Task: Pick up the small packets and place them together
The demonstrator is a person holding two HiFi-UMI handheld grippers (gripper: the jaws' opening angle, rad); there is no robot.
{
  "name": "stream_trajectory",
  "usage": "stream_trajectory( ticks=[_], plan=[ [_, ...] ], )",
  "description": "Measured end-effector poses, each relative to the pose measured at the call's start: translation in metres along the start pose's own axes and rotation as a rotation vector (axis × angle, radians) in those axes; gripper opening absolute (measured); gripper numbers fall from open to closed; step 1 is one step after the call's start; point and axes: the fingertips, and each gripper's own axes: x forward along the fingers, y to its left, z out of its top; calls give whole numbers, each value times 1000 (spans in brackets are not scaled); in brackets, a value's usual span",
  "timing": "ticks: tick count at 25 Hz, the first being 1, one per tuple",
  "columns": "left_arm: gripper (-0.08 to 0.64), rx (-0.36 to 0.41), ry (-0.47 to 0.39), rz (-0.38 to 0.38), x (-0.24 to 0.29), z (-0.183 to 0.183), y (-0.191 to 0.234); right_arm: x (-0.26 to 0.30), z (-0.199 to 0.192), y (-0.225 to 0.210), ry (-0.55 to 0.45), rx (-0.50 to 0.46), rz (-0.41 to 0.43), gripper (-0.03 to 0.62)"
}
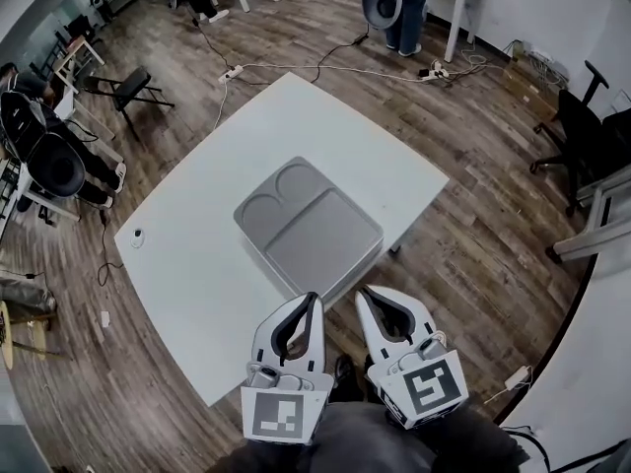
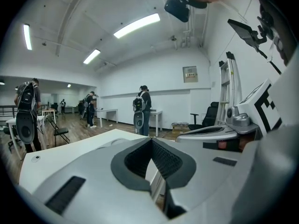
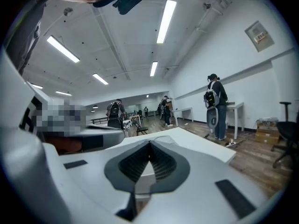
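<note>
A grey compartment tray [image 1: 317,239] lies empty on the white table [image 1: 227,156], with two round wells at its far end. No small packets show in any view. My left gripper [image 1: 314,297] hovers at the table's near edge, just short of the tray, its jaws shut with nothing between them. Beside it my right gripper [image 1: 362,292] is also shut and empty. The left gripper view has the closed tips [image 2: 152,140] pointing over the table. The right gripper view shows the same, closed tips [image 3: 149,143] with the tray's edge beyond them.
A small white round object [image 1: 137,235] sits near the table's left corner. A folding chair [image 1: 126,87] stands at the far left, office chairs [image 1: 582,136] at the right. A person [image 1: 399,3] stands by a far desk. Cables and a power strip [image 1: 233,71] lie on the wooden floor.
</note>
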Motion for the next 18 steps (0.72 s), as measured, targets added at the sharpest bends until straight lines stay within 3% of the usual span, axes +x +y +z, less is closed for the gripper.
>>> stream_trajectory(
  ticks=[7, 14, 18],
  plan=[
    [0, 20, 76, 44, 31, -11, -3, 11, -12, -30, 20, 50, 42, 3],
    [0, 88, 66, 131, 51, 8, 9, 23, 19, -61, -67, 51, 74, 5],
    [0, 148, 69, 189, 47, 5, 27, 26, 15, -57, -89, 77, 125, 5]
  ],
)
